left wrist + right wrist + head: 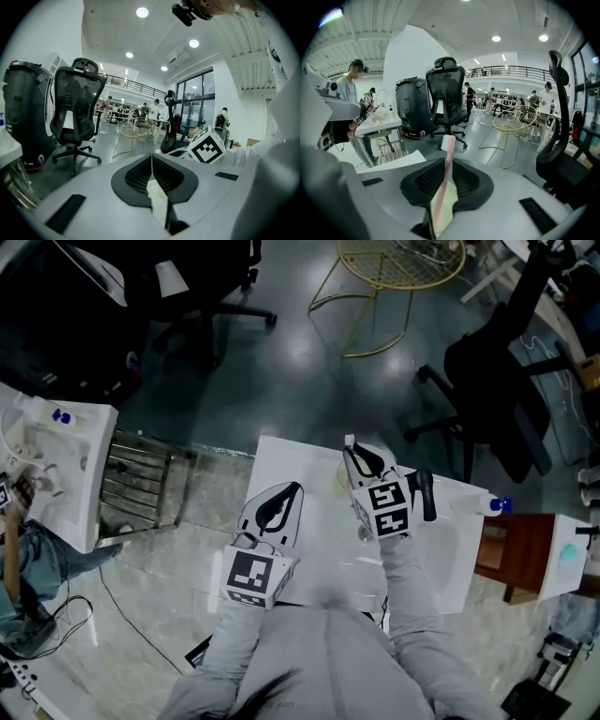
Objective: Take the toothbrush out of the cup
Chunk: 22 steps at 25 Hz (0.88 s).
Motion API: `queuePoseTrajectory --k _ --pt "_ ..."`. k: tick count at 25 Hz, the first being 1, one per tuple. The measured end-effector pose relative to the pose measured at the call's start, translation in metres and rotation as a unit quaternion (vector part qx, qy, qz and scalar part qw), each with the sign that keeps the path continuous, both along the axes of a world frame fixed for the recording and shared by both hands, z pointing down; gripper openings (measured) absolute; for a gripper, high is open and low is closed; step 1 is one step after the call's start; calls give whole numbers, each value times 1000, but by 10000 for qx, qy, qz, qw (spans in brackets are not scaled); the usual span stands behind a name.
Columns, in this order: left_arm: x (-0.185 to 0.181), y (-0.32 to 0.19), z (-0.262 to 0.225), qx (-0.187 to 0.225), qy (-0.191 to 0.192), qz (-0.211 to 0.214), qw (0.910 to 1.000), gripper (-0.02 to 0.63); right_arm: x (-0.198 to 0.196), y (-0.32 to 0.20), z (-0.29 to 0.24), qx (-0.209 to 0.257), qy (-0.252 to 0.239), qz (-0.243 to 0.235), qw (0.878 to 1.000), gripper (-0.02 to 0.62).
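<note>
A pink toothbrush [446, 161] with white bristles stands upright between the pads of my right gripper [446, 177], which is shut on its handle. Its head sticks up above the jaws. Under the jaws a pale yellowish cup [444, 206] shows, and the handle runs down into it. In the head view the right gripper [353, 457] is at the far side of the white table [309, 549], with the brush tip [349, 441] just past it. My left gripper [292, 489] hovers to the left, shut with nothing in it; its pads [140, 176] meet in a line.
A black faucet [427, 493] and a white basin lie right of the right gripper, with a blue-capped bottle [500, 505] beyond. Office chairs [497, 362] and a gold wire chair [398, 268] stand on the floor past the table. Another white sink [56, 465] is at far left.
</note>
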<state>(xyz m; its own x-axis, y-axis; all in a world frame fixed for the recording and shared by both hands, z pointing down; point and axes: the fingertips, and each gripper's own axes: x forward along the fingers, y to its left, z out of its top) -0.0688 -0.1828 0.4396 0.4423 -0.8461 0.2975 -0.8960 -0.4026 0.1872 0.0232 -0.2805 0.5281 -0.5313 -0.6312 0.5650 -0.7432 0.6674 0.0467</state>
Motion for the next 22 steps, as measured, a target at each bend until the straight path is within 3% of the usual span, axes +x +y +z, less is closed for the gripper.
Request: queuePoseTrajectory --k 8,22 --pt "-1 2 -4 31 -2 -44 10000 31 0 3 -5 18 -96 -4 10000 32" --pt "-4 8 -20 258 -11 -25 9997 31 -4 10 -35 233 -336 19 9992 29"
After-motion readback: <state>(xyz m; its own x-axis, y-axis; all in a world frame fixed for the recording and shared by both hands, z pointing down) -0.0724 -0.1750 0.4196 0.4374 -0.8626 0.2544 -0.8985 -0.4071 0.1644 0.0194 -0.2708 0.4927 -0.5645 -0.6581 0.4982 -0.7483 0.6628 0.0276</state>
